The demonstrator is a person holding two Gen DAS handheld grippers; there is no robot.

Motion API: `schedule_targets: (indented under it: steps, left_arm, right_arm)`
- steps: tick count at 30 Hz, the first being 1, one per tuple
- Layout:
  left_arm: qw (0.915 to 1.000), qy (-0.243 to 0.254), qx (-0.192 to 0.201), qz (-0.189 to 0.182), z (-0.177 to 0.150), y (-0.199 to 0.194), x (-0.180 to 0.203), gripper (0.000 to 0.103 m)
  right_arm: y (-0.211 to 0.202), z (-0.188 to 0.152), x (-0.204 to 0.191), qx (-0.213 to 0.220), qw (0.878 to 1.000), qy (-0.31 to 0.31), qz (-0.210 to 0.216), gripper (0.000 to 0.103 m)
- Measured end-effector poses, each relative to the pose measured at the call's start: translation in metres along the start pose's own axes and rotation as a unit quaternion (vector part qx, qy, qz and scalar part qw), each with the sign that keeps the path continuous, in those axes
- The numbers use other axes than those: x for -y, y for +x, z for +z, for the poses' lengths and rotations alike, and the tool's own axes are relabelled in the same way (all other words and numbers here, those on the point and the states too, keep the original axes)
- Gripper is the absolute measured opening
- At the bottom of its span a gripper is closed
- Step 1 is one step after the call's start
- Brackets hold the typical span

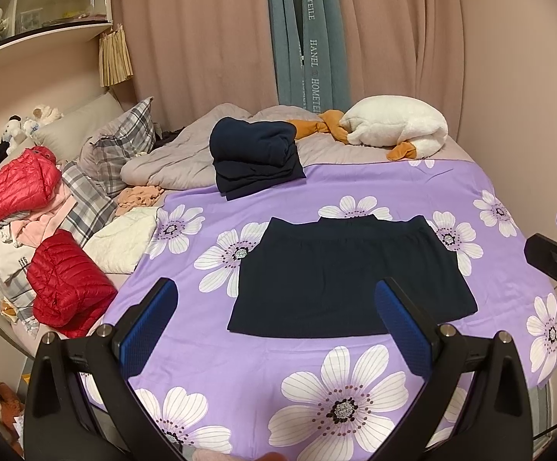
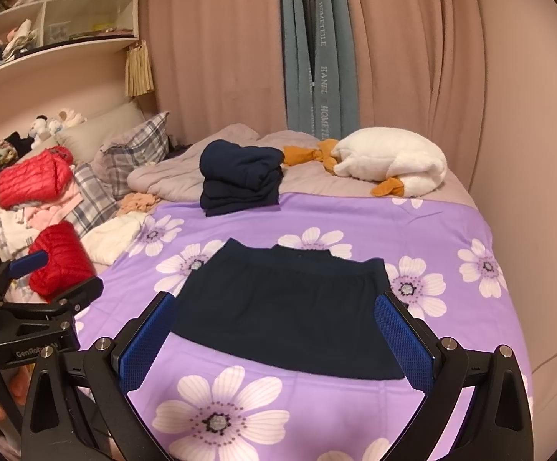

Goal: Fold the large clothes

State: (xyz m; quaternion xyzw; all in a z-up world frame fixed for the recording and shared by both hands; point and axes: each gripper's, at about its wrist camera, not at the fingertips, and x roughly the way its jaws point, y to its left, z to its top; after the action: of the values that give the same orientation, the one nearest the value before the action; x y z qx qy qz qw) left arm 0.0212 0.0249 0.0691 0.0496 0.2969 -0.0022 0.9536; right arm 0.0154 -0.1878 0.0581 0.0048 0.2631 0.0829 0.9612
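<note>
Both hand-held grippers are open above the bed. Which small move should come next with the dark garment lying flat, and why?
Probably lower both onto the near hem of the dark garment, one at each corner. It lies flat on the purple flowered sheet, only partly folded beside the finished navy stack. The left hand-held gripper and right hand-held gripper hover open, holding nothing.

A dark navy garment (image 1: 349, 280) lies folded flat and rectangular on the purple floral sheet (image 1: 355, 384).

the bed (image 1: 508, 207), under a purple flowered sheet, carries a flat dark garment (image 1: 347, 280) at frame centre, 1 folded navy stack (image 1: 255, 157) above it, 2 red jackets (image 1: 67, 284) at left.
</note>
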Motion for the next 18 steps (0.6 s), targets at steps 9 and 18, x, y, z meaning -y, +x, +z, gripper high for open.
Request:
schedule_targets:
  steps: [9,18]
  left_arm:
    - [1.0000,0.000,0.001,0.000,-0.0002,0.0000,-0.0013,0.103]
    - [1.0000,0.000,0.002,0.001,0.0002,0.0001,-0.0004,0.103]
  right_arm:
    - [0.0014,0.0012,-0.0046,0.000,1.000,-0.003,0.001,0.102]
    - [0.0018,0.0022,-0.0044,-0.002,1.000,-0.001,0.002,0.102]
